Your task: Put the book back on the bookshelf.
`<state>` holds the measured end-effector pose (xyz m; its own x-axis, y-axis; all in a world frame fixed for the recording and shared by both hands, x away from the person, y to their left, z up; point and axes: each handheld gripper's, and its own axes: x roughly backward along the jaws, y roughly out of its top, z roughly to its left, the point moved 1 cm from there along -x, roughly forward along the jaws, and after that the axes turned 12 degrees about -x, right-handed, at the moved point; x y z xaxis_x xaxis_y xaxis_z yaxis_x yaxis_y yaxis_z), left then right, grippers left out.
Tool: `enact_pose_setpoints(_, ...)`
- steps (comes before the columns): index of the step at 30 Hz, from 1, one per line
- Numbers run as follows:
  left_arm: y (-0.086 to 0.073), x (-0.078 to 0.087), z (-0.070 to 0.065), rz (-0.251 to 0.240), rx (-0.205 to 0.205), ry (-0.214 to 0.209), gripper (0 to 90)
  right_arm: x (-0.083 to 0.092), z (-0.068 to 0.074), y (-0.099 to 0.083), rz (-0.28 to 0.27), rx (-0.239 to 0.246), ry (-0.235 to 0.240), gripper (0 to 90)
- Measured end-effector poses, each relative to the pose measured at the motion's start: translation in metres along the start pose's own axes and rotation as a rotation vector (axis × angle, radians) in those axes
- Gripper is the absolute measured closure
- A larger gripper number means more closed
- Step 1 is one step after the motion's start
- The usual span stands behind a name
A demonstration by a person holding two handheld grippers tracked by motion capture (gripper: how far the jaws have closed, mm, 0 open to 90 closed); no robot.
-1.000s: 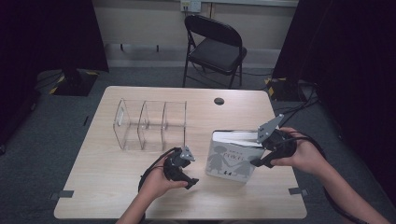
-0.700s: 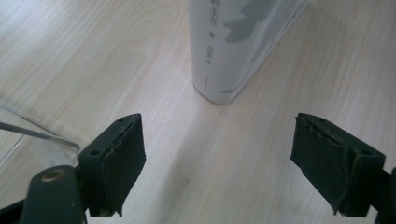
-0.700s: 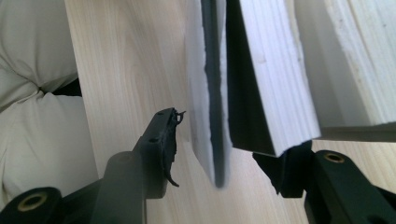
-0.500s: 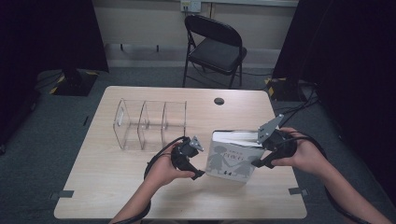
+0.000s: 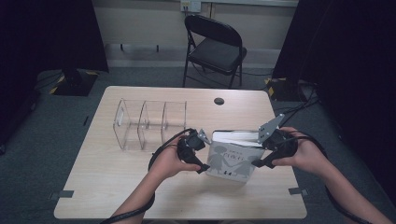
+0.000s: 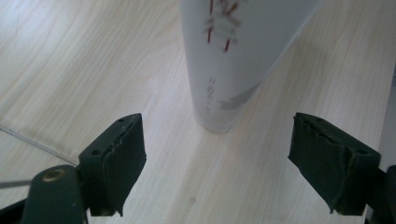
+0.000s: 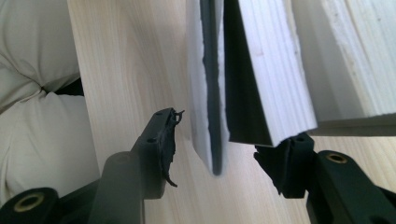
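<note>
Table [image 5: 116, 186] of pale wood carries everything, with a folding chair [image 5: 215, 46] standing beyond its far edge. Toward the far left of the tabletop sits a clear divided organiser [image 5: 149, 122]. Right of centre, near the person, a white book [image 5: 232, 156] stands upright, its cover with dark figures facing the near edge. Its spine end shows in the left gripper view, resting on the wood between and beyond the jaws. The left gripper [image 5: 200, 151] is at the book's left end; its jaws stand wide apart, having just closed a little, and touch nothing. The right gripper [image 5: 259, 156] is at the book's right end, jaws parted either side of the front cover and a block of pages, which hang slightly splayed; whether the pads press them I cannot tell.
</note>
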<state>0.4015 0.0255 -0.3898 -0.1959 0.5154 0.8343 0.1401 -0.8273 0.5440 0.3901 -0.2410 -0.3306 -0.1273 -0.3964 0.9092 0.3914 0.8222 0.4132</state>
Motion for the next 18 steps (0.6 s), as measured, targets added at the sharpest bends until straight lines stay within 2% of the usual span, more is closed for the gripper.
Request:
enact_pose_setpoints(8,0.014,0.007,0.004,0.012,-0.018,0.009,19.5,0.001,0.000,-0.001,0.000,-0.005,0.004,46.9)
enact_pose_setpoints(9,0.015,0.007,0.004,0.005,-0.009,0.012,19.5,0.001,0.000,-0.001,0.000,-0.005,0.004,46.9)
enact_pose_setpoints(11,0.022,0.010,0.006,0.020,-0.029,0.019,19.8,0.001,0.000,-0.002,-0.002,-0.002,0.000,46.6)
enact_pose_setpoints(15,0.029,0.014,0.006,0.018,-0.042,0.021,20.0,0.001,0.001,-0.002,-0.005,0.002,-0.001,46.6)
enact_pose_setpoints(18,0.041,0.016,0.006,0.017,-0.057,0.019,20.1,0.001,0.001,-0.002,0.001,-0.004,0.001,46.5)
